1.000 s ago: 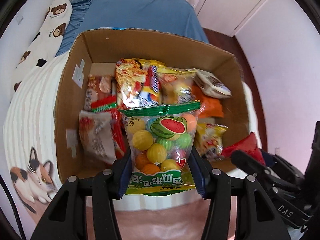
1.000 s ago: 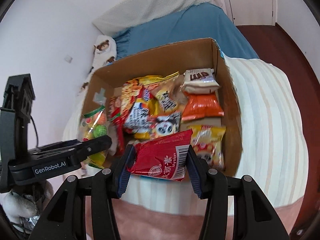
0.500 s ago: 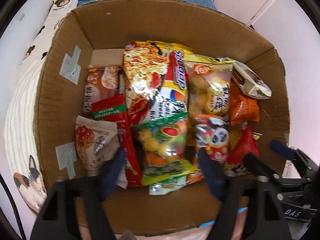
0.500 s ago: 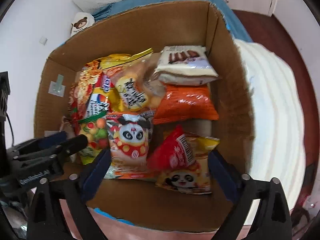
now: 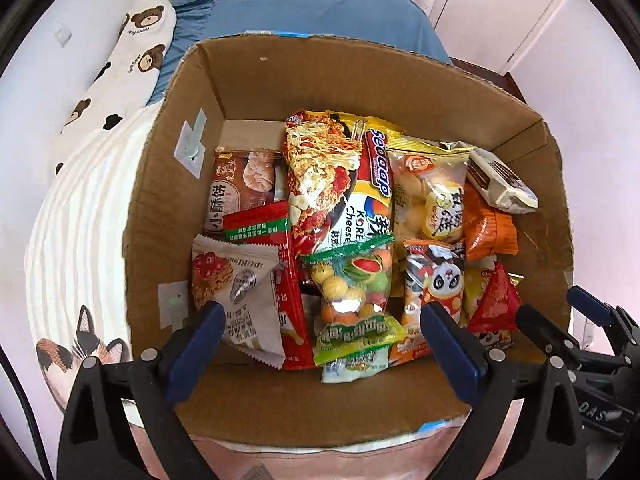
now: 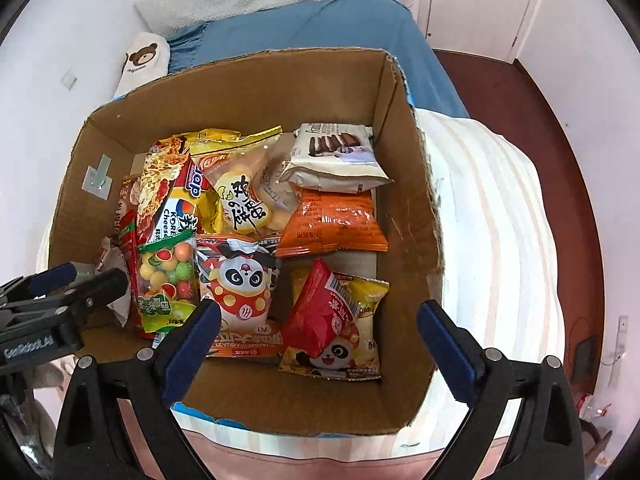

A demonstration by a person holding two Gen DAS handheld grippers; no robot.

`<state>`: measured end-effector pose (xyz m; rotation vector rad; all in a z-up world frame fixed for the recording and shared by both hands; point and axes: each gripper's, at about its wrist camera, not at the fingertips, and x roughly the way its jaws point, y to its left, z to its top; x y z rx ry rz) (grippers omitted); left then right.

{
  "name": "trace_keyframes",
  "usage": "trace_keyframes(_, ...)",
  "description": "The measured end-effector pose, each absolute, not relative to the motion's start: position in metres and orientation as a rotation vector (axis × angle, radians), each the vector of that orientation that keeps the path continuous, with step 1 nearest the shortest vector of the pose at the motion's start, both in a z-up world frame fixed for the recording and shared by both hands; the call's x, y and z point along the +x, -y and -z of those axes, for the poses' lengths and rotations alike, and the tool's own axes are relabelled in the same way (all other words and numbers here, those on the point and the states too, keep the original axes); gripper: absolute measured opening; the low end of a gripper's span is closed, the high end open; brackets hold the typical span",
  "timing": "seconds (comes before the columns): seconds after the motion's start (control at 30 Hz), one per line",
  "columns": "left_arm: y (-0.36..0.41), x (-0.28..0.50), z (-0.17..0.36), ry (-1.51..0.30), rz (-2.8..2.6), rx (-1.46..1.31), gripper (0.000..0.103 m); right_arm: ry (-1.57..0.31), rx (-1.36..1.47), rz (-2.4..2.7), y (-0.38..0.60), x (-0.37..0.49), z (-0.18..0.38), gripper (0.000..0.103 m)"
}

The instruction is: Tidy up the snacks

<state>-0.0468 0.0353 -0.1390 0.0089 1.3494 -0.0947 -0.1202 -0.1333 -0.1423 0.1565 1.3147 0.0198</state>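
Note:
A cardboard box (image 5: 256, 76) (image 6: 256, 84) stands on a bed and holds several snack packets. The fruit candy bag (image 5: 352, 288) (image 6: 166, 276) lies in the box near its front middle. The red packet (image 6: 320, 312) (image 5: 494, 300) lies on a yellow panda bag (image 6: 368, 340) at the front right. My left gripper (image 5: 320, 320) is open and empty above the box's near wall. My right gripper (image 6: 320, 320) is open and empty above the front right of the box. Each gripper shows at the edge of the other's view.
The box holds a noodle pack (image 5: 320, 176), an orange packet (image 6: 332, 220), a white wafer pack (image 6: 336, 156) and a panda packet (image 6: 240, 284). The box rests on a striped cat blanket (image 5: 80, 216). A blue sheet (image 6: 312, 28) and bear pillow (image 5: 132, 60) lie behind.
Both grippers opened and let go: the fruit candy bag and the red packet dropped into the box. Both grippers have since pulled back a little from the box.

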Motion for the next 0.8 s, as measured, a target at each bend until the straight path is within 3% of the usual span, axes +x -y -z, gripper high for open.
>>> trace_keyframes(0.27, -0.035, -0.082, 0.109, -1.284, 0.113, 0.010, 0.100, -1.236, 0.172, -0.003, 0.136, -0.148, 0.114, 0.102)
trace_keyframes(0.8, -0.025, -0.204, 0.005, -1.018, 0.131, 0.043, 0.100, -0.978, 0.157, -0.006, 0.145, -0.272, -0.006, 0.103)
